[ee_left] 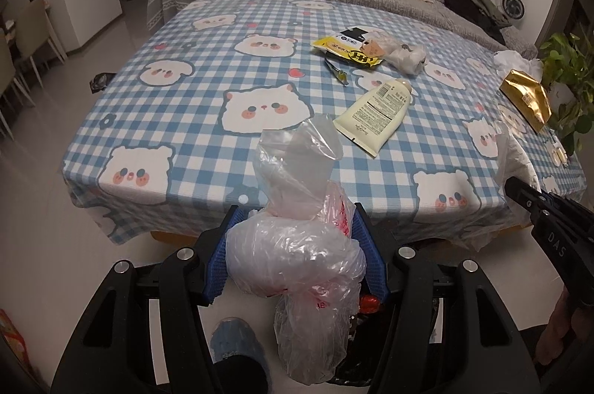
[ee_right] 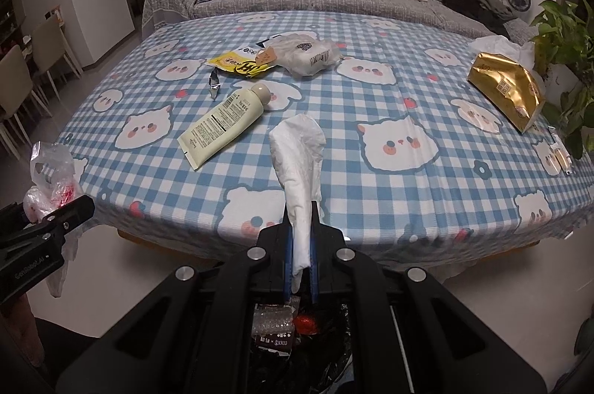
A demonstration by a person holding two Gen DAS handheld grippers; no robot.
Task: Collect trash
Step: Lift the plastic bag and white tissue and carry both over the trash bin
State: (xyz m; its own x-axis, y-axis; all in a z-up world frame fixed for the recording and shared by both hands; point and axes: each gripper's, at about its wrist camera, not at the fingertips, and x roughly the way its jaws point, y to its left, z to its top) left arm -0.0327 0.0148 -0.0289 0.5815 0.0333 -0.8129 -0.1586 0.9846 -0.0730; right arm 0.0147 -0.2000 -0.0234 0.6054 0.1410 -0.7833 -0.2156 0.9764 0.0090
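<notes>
- Left gripper (ee_left: 295, 227): clamped on a wad of crumpled clear plastic bags (ee_left: 297, 242), some with red print; the wad bulges up and hangs down between the blue pads. It is off the near edge of the table (ee_left: 156, 119), over the floor.
- Bin with black liner (ee_right: 319, 338): directly beneath both grippers, just off the near edge; bubble wrap and a red scrap already lie inside. Judged the drop point, straight down from each load.
- Right gripper (ee_right: 301, 227): jaws fully closed on a twisted white tissue (ee_right: 299, 156), whose long axis runs up and away along the fingers, its free end over the near edge.
- Cream tube (ee_right: 222, 123): flat on the table, long axis diagonal, cap pointing toward the far edge; ahead and left of the right gripper, ahead and right of the left. Roughly between the two.
- Yellow packet (ee_right: 241, 63) and small foil strip (ee_right: 214, 84): beyond the tube, mid-table.
- Crumpled clear bag (ee_right: 308, 54): touching the yellow packet's right side.
- Gold foil bag (ee_right: 505, 89): near the right edge, white tissue paper (ee_right: 493, 43) behind it; nearer the right hand.
</notes>
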